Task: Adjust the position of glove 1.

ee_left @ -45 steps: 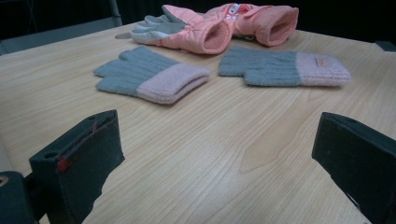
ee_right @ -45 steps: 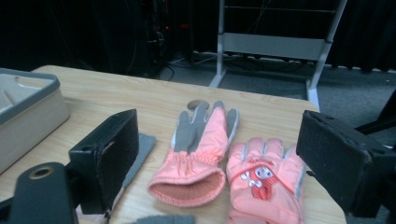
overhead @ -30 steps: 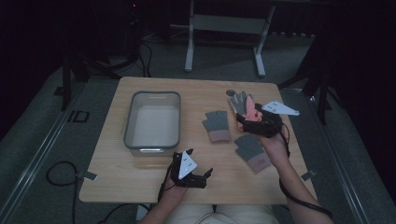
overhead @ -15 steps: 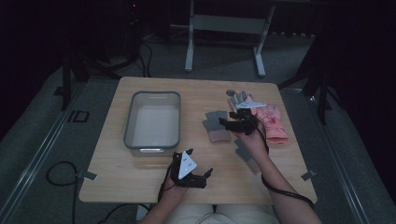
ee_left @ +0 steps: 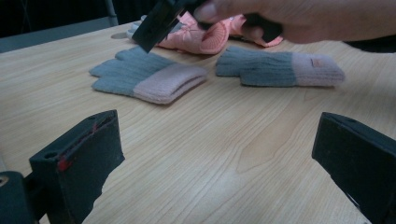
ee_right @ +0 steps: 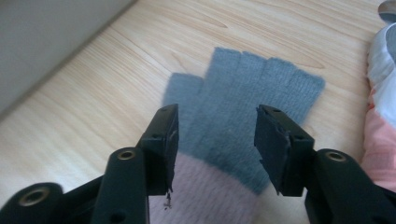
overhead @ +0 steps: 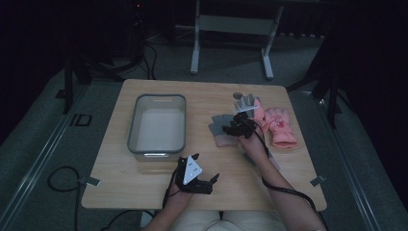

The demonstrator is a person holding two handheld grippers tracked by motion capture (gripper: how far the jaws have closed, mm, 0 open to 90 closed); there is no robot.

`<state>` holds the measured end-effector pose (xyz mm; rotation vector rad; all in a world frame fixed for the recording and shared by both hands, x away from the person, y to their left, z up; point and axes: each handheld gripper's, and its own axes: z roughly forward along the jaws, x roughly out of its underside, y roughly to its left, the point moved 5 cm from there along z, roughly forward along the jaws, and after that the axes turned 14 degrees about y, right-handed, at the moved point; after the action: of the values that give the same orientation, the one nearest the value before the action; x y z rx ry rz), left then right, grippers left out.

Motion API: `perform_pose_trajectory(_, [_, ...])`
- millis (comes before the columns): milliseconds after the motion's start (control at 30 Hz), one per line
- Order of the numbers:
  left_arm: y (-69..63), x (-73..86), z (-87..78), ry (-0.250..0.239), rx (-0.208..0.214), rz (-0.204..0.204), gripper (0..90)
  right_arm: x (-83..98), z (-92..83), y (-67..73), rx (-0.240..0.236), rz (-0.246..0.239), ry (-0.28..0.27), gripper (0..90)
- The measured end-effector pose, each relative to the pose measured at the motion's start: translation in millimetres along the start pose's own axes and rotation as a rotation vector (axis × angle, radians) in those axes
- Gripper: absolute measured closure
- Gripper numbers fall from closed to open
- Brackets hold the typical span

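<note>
Work in hand: picking up the grey glove [overhead: 221, 129], the nearer-left of the grey pair, most likely to go into the grey bin [overhead: 157, 150].
Glove's place: flat on the desk [overhead: 120, 187], right of the bin, its pink cuff toward the person and its fingers pointing away; a second grey glove [ee_left: 279, 69] lies just beside it, and pink gloves [overhead: 281, 126] beyond.
Right gripper [ee_right: 215, 135]: directly over the glove, jaws about half open and just been closing; the knit lies between them, low down, but the pads are not yet pressing on it and nothing is held.
Key relation: the glove's long axis runs straight ahead along the jaws, cuff nearest, so the jaws straddle its width at the join of cuff and palm. A short drop should be enough to pinch the fabric.
Left gripper [overhead: 198, 179]: at the near desk edge, jaws wide open, empty, well apart from the gloves.
Nearer hand: the right.
</note>
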<state>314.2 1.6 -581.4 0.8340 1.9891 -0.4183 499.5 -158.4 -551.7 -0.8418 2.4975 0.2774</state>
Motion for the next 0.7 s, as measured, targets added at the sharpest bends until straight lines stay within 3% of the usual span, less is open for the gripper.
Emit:
perform_pose_trajectory(100, [0.2,0.0,-0.1,-0.001,0.010,-0.003,1.0,-1.7,7.5,-1.6,0.000,-0.018,0.019,58.5])
perform_pose_trajectory(200, [-0.1,0.1,-0.4,-0.004,0.012,0.001,1.0,-4.0,12.2,-2.9,0.002,-0.028,0.032,58.0])
perform_pose_trajectory(267, [-0.7,0.0,-0.4,-0.005,0.014,0.005,1.0,-4.2,16.8,-5.2,0.011,-0.027,0.060,58.3])
perform_pose_trajectory(300, [-1.0,0.0,-0.3,-0.006,0.016,0.008,1.0,-3.2,21.2,-7.2,-0.007,-0.007,0.082,58.3])
perform_pose_trajectory(433, [-1.5,0.0,-0.5,-0.007,0.014,0.012,1.0,0.8,31.7,-8.6,0.011,-0.017,0.125,56.4])
perform_pose_trajectory(600, [-1.5,0.0,-0.6,-0.009,0.012,0.012,1.0,0.4,33.6,-6.2,0.029,-0.043,0.128,62.1])
perform_pose_trajectory(700, [-1.4,0.0,-0.6,-0.010,0.014,0.011,1.0,-0.2,34.0,-6.4,0.040,-0.021,0.126,68.0])
